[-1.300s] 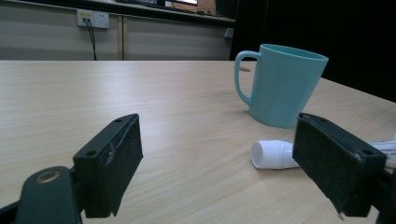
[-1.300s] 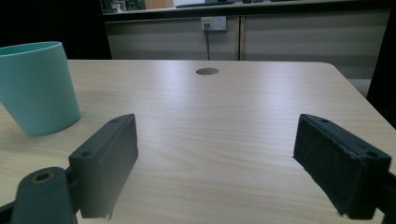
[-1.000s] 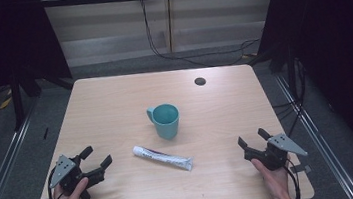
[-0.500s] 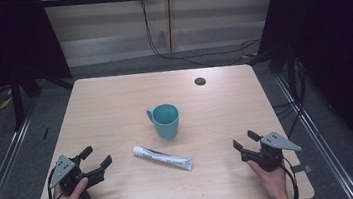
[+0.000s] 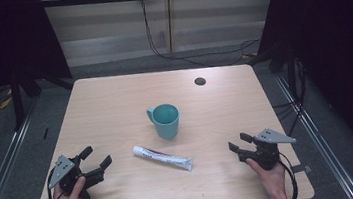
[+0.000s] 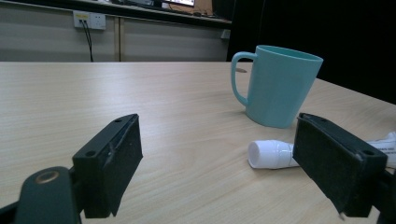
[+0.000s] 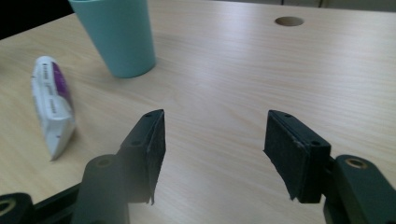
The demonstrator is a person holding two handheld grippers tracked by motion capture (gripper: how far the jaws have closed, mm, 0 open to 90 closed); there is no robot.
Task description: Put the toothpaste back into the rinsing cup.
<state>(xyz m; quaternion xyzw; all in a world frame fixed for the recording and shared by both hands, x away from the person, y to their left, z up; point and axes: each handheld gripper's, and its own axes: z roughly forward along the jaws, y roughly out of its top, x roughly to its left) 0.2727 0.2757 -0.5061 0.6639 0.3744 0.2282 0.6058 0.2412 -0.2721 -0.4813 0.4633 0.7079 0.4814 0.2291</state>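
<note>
White and slim, the toothpaste tube (image 5: 162,158) lies slantwise near the table's (image 5: 114,96) front edge between both empty grippers, cap toward the wide-spread left gripper (image 5: 95,159), crimped end nearer the right gripper (image 5: 238,144), whose jaws have just been closing.

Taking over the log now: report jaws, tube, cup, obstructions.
Left gripper open, empty. Right gripper empty, jaws just been closing, nothing between them. Tube flat on table between grippers, cup upright behind it. Nothing in the way.
</note>
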